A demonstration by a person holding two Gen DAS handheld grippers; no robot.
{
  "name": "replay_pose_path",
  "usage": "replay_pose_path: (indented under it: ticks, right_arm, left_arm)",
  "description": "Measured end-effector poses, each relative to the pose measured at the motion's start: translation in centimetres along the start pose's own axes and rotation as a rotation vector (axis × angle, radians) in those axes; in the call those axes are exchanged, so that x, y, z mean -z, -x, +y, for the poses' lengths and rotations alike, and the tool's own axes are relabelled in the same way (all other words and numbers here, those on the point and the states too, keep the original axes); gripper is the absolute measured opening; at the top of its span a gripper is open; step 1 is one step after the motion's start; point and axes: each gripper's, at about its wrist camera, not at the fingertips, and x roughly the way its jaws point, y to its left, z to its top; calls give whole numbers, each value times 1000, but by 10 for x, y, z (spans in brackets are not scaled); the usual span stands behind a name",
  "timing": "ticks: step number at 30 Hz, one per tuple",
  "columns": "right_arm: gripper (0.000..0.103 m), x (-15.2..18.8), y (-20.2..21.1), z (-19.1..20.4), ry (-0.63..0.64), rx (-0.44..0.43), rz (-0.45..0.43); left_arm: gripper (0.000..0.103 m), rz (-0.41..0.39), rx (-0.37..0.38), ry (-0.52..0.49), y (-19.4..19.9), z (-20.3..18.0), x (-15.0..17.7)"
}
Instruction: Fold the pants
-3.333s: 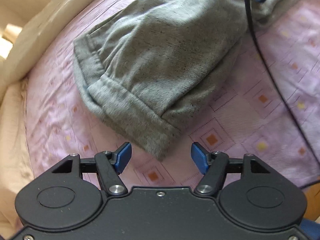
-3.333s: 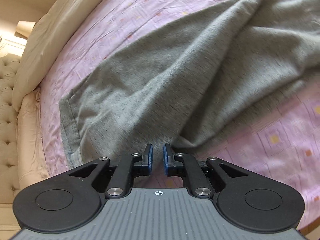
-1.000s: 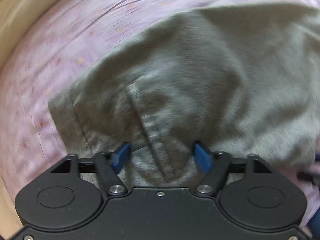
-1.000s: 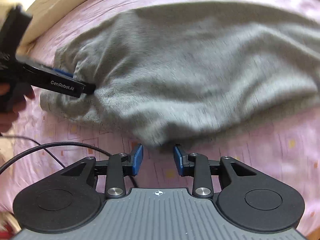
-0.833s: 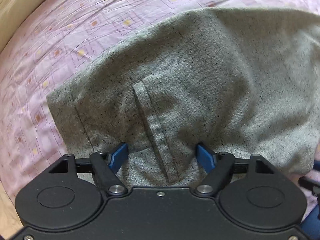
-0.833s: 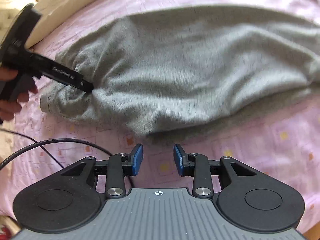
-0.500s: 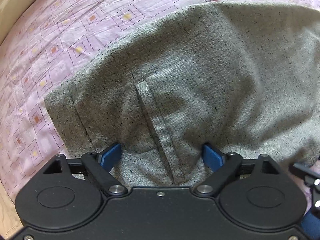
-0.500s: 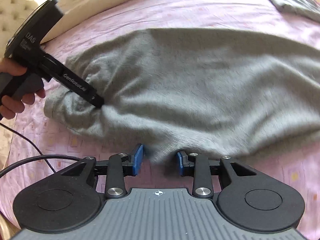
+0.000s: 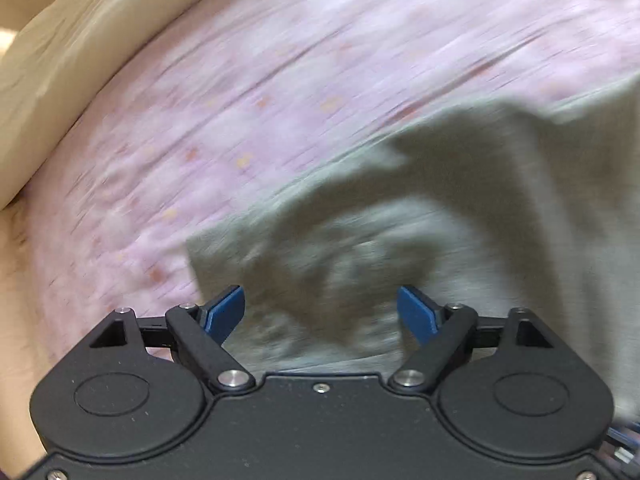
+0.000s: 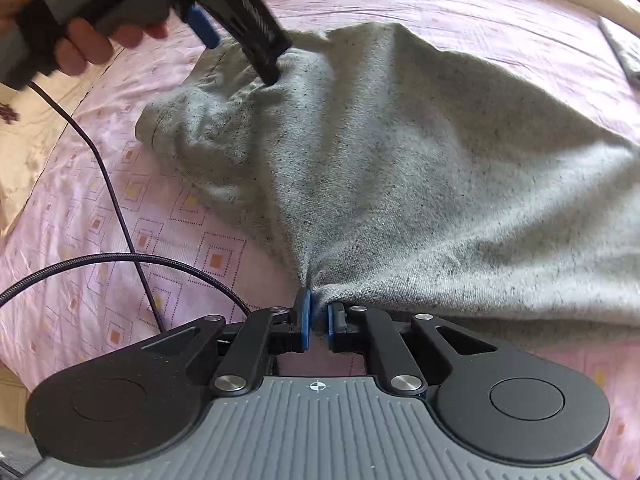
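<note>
The grey pants [image 10: 400, 168] lie bunched on the pink patterned bedsheet [image 10: 120, 240]. My right gripper [image 10: 318, 316] is shut on a pinch of the pants' near edge, and the cloth pulls into a taut point at its blue pads. In the left wrist view, which is blurred by motion, my left gripper [image 9: 320, 312] is open, its blue pads wide apart over the pants [image 9: 440, 240]. In the right wrist view the left gripper [image 10: 276, 76] presses its tip down into the far left part of the pants.
A black cable [image 10: 112, 208] trails across the sheet at the left. A cream bed edge [image 9: 60, 72] curves along the far left. A folded grey item [image 10: 624, 44] lies at the far right of the bed.
My right gripper has shut on the near edge of the pants. My left gripper has swung fast over the cloth, still open.
</note>
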Motion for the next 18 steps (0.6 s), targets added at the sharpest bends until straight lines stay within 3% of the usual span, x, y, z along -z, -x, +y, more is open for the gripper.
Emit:
replay_pose_path:
  ticks: [3,5,6,9,14,18]
  right_arm:
    - [11,7,13,-6,-17,-16,25]
    - [11,13,23,-15,-38,-38,58]
    - [11,16,30,-21,-52,-42,66]
    - [11,24,57,-47,-118,-8,14]
    - [12,35,103,-121,-284,158,-109]
    - [12,45,127,-197,-403,304,-162]
  left_arm:
    - [102,64,21,104,-25,18,3]
    - [103,69,33,140,-25,25,5]
    - [101,69,28,148,-23,24,6]
    - [81,44,44,194,-4,22,12]
    - [79,-63,64,276,42,11,26]
    - [79,-120,77,311,77,-19,30]
